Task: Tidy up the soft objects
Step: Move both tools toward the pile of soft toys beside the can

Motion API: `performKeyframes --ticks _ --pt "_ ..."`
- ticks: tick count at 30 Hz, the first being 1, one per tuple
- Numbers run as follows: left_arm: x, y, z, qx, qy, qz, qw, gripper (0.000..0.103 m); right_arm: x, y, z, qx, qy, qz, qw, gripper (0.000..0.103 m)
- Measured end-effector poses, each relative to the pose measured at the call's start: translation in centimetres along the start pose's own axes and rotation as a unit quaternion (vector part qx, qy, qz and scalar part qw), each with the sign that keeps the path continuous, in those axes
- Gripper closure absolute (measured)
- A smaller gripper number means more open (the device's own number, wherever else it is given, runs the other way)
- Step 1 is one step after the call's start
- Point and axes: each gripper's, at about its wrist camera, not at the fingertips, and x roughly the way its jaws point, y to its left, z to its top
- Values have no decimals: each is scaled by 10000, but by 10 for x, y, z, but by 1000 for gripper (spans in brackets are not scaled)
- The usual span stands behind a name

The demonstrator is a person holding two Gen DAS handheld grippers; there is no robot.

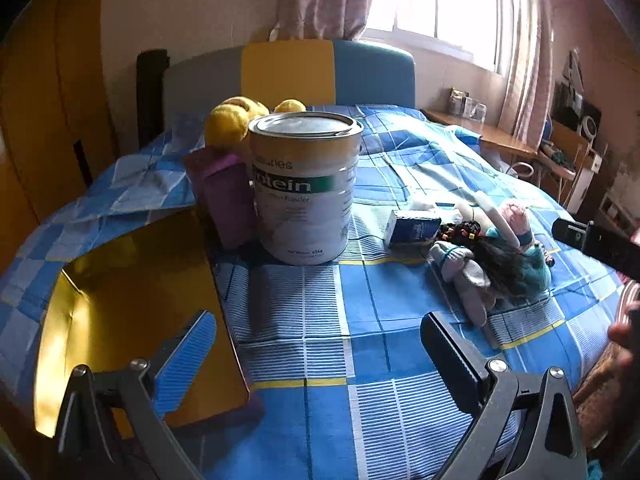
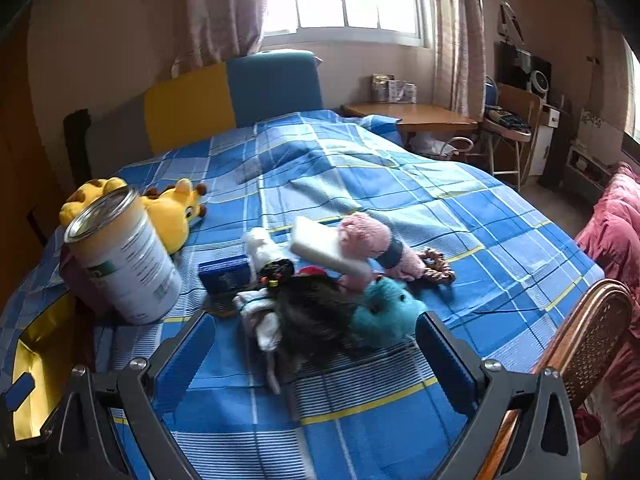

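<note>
Both grippers, left (image 1: 318, 354) and right (image 2: 314, 354), gape empty; toy pile (image 2: 320, 300) ahead of right fingers may snag together.

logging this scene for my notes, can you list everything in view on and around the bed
protein tin: 1, white, bed's left
purple bottle: 1, left of tin
giraffe plush: 1, yellow, behind tin
gold box: 1, open, near-left
blue packet: 1, right of tin
teal plush: 1, in central pile
pink plush: 1, in pile
dark-haired doll: 1, in pile
bedsheet: blue plaid
left claw: open
right claw: open
</note>
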Motion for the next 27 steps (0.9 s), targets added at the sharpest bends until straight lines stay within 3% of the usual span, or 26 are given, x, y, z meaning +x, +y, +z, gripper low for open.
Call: performKeyframes --ticks 17,27 --pt "16 -21 3 229 454 -533 9973 0 5 -47 2 618 177 -67 9979 1" --pt "52 -42 12 369 1054 -1116 9875 3 4 -66 6 750 123 -187 9969 1"
